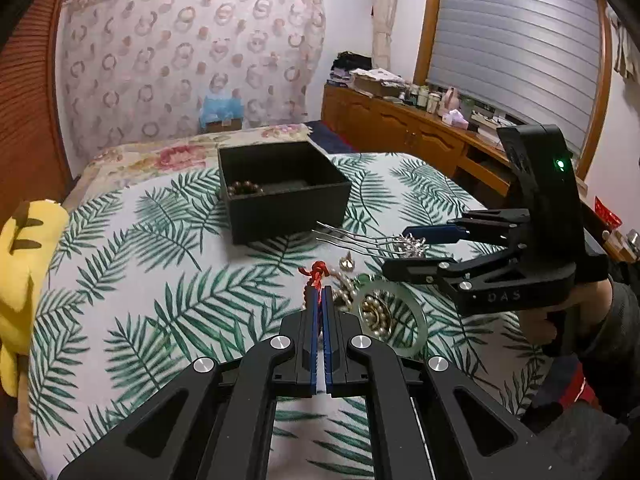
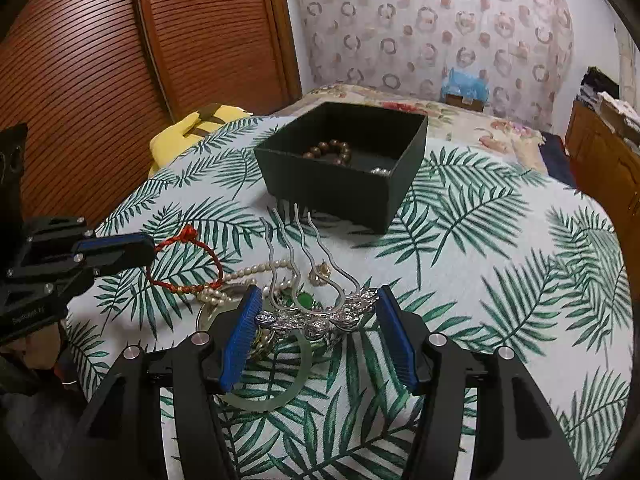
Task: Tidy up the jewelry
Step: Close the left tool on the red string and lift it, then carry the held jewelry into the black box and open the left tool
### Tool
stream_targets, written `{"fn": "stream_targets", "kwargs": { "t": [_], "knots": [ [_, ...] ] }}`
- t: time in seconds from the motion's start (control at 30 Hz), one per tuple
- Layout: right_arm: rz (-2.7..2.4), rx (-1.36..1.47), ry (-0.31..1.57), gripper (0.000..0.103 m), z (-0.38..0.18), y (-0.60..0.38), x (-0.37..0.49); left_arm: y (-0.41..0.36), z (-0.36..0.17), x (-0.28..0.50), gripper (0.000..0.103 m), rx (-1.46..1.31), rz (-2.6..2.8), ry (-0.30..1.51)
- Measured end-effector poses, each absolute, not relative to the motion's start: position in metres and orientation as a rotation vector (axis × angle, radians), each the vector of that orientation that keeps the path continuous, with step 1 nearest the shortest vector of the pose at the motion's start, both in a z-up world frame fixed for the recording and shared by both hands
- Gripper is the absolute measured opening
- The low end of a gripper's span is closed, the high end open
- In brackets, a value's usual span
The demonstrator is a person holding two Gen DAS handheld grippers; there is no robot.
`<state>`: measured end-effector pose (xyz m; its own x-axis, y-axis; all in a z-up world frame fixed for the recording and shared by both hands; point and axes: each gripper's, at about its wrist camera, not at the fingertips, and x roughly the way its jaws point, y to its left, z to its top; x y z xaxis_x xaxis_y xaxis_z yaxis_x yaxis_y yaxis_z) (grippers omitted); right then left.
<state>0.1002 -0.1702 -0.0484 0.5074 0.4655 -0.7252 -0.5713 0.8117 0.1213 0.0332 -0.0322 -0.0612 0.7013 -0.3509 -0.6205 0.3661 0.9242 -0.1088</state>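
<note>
A black box (image 1: 280, 196) (image 2: 344, 172) stands on the leaf-print bed and holds a brown bead bracelet (image 2: 330, 152). My right gripper (image 2: 316, 316) (image 1: 400, 250) is shut on a silver hair comb (image 2: 316, 320) (image 1: 372, 242), its prongs pointing toward the box. Under it lie a jade bangle (image 2: 276, 396) (image 1: 416, 336), a pearl strand (image 2: 240, 276) and a gold piece (image 2: 320, 274). My left gripper (image 1: 321, 294) (image 2: 132, 252) is shut on a red cord bracelet (image 1: 316, 274) (image 2: 184, 260).
A yellow plush toy (image 1: 24, 280) lies at the bed's left edge. A wooden dresser (image 1: 400, 120) with clutter stands along the right wall under the window. Wooden slatted doors (image 2: 120, 60) are to the left. A floral pillow (image 1: 160, 156) lies behind the box.
</note>
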Motion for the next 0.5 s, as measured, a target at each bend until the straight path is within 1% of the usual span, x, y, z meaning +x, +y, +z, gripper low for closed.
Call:
{"fn": "stream_targets", "kwargs": {
  "t": [0.5],
  "knots": [
    [0.6, -0.17, 0.737, 0.061, -0.011, -0.165, 0.13, -0.025, -0.018, 0.067, 0.001, 0.028, -0.383, 0.594]
  ]
}}
